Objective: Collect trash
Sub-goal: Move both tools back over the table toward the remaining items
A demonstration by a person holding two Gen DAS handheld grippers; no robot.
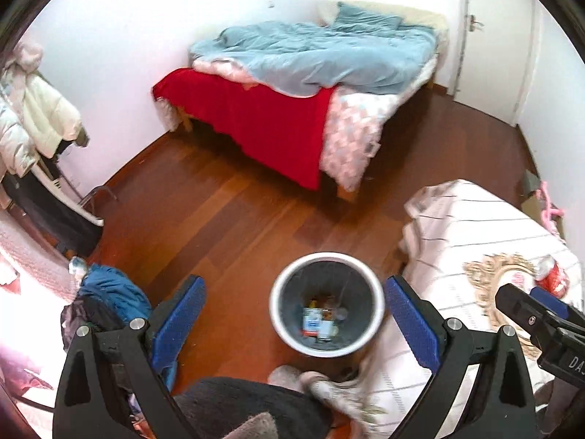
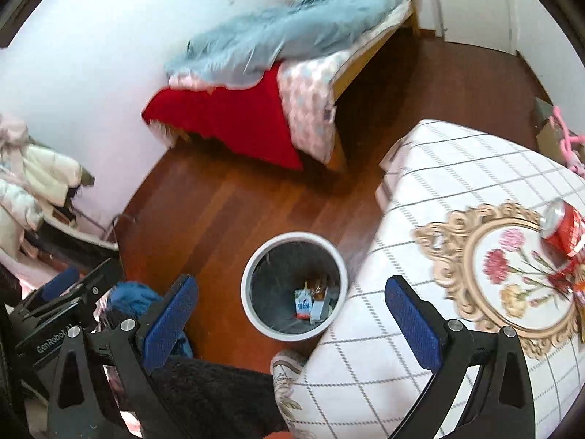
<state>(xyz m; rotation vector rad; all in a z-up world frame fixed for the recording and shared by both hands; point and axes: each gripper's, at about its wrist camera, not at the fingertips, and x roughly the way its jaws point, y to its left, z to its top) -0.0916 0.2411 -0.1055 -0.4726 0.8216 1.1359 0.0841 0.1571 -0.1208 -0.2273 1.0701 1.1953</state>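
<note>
Low in the frame centre, the bin [image 2: 294,285] already held some trash; a red can [image 2: 561,232] remained on the table [image 2: 420,183] at right. Both the left gripper [image 1: 292,314] and right gripper [image 2: 292,314] were spread apart, empty.

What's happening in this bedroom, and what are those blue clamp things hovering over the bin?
A person is tidying up trash, holding a two-finger gripper in each hand. Both the left gripper and the right gripper are open and empty, held above the floor. Below them stands a white-rimmed trash bin with a few cartons and wrappers already inside. A red soda can lies on its side on the table with the checked cloth, not yet picked up.
</note>
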